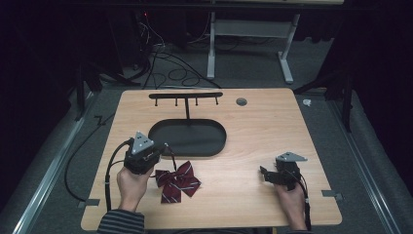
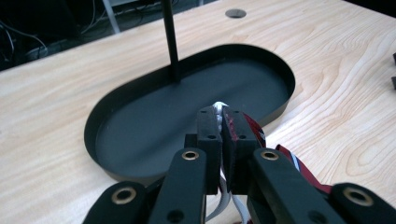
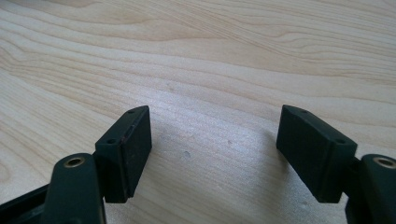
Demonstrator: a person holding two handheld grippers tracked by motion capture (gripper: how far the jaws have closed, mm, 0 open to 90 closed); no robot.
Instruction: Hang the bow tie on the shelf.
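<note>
Near the table's front edge the left gripper [image 2: 219,140] is clenched on the bow tie's [image 1: 176,181] white strap while the right gripper [image 3: 215,154] rests released; lifting slowly should carry it clear to the hook stand [image 1: 187,100] beyond.

Left gripper [image 1: 163,148]: black body, grey three-cornered plate, black cable | right gripper [image 1: 263,174]: same build | jaws: black, brass-ringed screw holes | sleeve [image 1: 121,222]: grey-striped, lower left of frame
</note>
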